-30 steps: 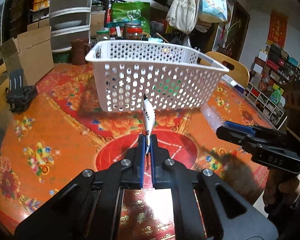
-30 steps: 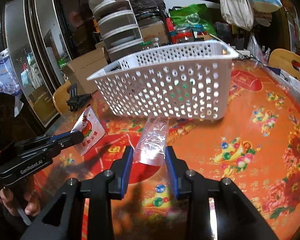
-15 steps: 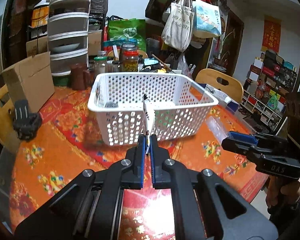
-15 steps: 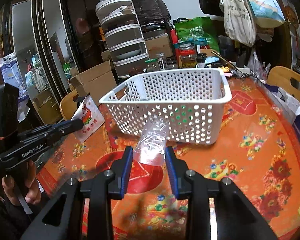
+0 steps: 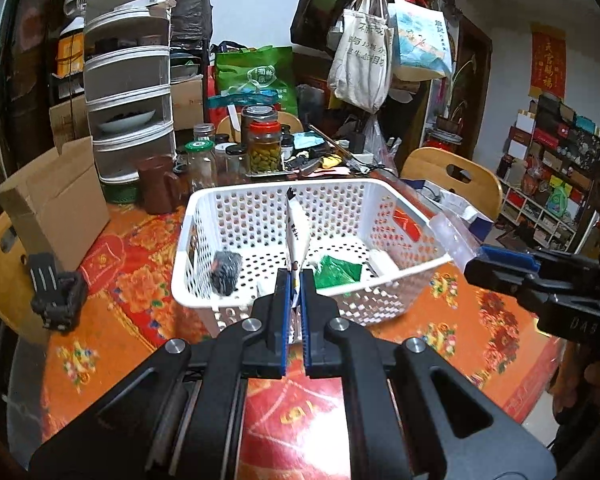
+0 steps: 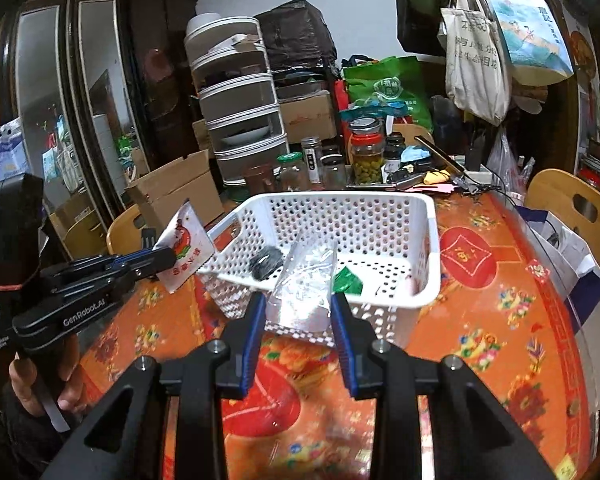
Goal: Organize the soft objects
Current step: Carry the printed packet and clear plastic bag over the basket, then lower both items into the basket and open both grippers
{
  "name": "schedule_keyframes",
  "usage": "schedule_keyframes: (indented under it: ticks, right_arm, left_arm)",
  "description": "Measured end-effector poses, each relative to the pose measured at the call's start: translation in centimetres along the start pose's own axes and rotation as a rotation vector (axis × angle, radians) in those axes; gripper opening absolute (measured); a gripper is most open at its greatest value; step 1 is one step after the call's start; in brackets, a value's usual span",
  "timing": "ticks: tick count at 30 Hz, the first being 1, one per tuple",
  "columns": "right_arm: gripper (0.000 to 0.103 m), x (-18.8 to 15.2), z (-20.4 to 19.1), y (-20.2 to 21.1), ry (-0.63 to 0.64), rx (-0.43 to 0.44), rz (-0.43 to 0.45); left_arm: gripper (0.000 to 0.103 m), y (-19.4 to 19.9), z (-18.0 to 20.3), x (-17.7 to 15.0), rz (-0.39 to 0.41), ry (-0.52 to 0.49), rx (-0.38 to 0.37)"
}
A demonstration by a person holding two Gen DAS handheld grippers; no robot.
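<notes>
Sachet [image 5: 297, 236] pinched between left jaws, seemingly over basket [image 5: 404, 280].

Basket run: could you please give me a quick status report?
Left gripper shut on white packet. Right gripper shut on clear bag. Both over near rim of basket; green packet, dark ball inside. Nothing blocking.

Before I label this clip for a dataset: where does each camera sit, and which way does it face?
Left wrist: on the left gripper, looking along its fingers into the white perforated plastic basket; it grips a white printed sachet; the right gripper shows at right.
Right wrist: on the right gripper, facing the same basket; it grips a clear plastic bag; the left gripper shows at left.
Shared: basket, orange patterned tablecloth.
</notes>
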State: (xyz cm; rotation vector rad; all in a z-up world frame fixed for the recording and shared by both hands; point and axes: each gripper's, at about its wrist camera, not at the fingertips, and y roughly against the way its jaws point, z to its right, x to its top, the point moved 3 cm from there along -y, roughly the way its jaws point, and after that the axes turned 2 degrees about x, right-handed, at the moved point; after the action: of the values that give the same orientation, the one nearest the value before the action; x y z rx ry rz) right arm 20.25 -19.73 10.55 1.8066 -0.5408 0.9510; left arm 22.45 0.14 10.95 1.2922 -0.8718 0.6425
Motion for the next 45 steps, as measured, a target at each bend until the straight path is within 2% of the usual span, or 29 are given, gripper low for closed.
schedule_keyframes:
  ticks: [15, 25, 29, 37, 45]
  right_arm:
    - [0.032, 4.3, 2.2, -6.1, 0.001, -0.058, -0.089]
    - [0.032, 5.4, 4.4, -11.8, -0.006, -0.115, -0.202]
    - [0.032, 5.3, 5.2, -13.7, -0.011, -0.128, -0.246]
    - [0.032, 4.7, 6.4, -17.0, -0.029, -0.135, -0.347]
    - [0.032, 4.2, 7.2, -19.5, -0.046, -0.138, -0.441]
  left_arm:
    - [0.004, -7.6, 0.3, 5.0, -0.070, -0.058, 0.097]
    - [0.004, -14.5, 0.1, 6.3, -0.190, -0.058, 0.120]
    - [0.004, -17.3, -0.2, 6.3, -0.243, -0.059, 0.133]
    - [0.004, -22.6, -1.0, 4.4, -0.415, -0.045, 0.126]
    - [0.004, -25.2, -1.3, 2.7, -0.532, -0.038, 0.137]
